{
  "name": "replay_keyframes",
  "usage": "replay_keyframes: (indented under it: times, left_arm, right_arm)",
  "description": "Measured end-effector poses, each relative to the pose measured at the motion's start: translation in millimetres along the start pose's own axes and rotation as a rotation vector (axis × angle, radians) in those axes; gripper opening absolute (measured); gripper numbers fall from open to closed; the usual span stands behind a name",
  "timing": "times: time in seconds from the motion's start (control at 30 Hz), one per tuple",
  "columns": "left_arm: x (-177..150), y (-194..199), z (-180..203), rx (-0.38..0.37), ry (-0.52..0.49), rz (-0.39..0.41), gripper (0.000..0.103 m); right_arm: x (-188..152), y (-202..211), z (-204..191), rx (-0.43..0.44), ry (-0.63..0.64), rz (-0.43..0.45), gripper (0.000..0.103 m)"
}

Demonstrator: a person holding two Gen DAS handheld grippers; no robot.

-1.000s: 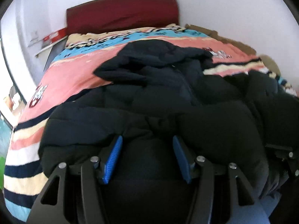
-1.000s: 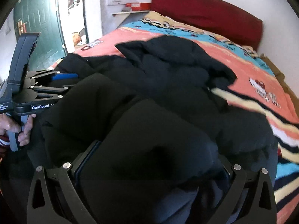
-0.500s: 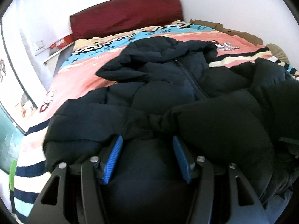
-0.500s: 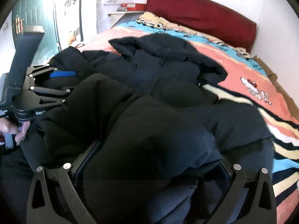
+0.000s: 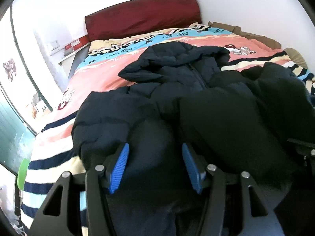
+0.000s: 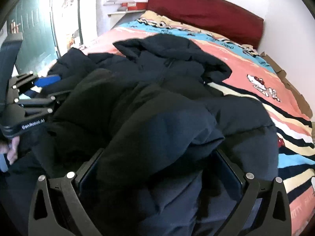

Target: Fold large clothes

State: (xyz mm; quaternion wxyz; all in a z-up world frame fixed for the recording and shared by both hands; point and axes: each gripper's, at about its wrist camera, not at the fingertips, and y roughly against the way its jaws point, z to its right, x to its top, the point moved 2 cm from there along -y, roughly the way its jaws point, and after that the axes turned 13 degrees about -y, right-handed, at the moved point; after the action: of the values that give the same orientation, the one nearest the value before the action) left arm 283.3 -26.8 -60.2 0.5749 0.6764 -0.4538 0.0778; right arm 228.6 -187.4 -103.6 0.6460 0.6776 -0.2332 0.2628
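Observation:
A dark navy puffer jacket [image 5: 187, 82] lies zip-up on the bed, its hood [image 5: 183, 55] toward the headboard. My left gripper [image 5: 155, 167] is shut on a thick bulge of the jacket's lower edge, held between the blue pads [image 5: 120, 167]. My right gripper [image 6: 159, 177] is shut on another thick bunch of the same edge, which fills the space between its fingers and hides the pads. The raised lower part of the jacket [image 6: 167, 74] is doubled over its body. The right wrist view shows the left gripper [image 6: 51, 89] at the left, held by a hand [image 6: 12, 149].
A striped pink, blue and cream blanket [image 5: 102, 78] covers the bed. A dark red headboard [image 5: 141, 17] stands against the white wall. Flat cardboard [image 5: 246, 33] lies along the bed's far side. A shelf with red boxes [image 5: 76, 43] and a green door [image 6: 29, 29] are on the left.
Both grippers have carried the jacket's lower edge forward toward the hood and slightly up. The doubled-over part now covers more of the jacket's body. Neither grip has changed.

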Motion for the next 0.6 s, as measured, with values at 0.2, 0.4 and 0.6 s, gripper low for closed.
replay_keyframes:
  times: [0.2, 0.4, 0.6]
  left_arm:
    - [-5.6, 13.2, 12.6, -0.003, -0.011, -0.027, 0.055]
    - [0.9, 31.6, -27.8, -0.058, 0.102, -0.019, 0.065]
    - [59.2, 0.9, -111.5, -0.120, 0.188, -0.052, 0.069]
  right_arm:
    - [-11.6, -0.1, 10.6, -0.026, -0.045, -0.041, 0.102]
    - [4.2, 18.5, 19.9, 0.044, -0.050, -0.029, 0.102]
    - [85.2, 8.0, 55.0, 0.078, -0.061, 0.044, 0.102]
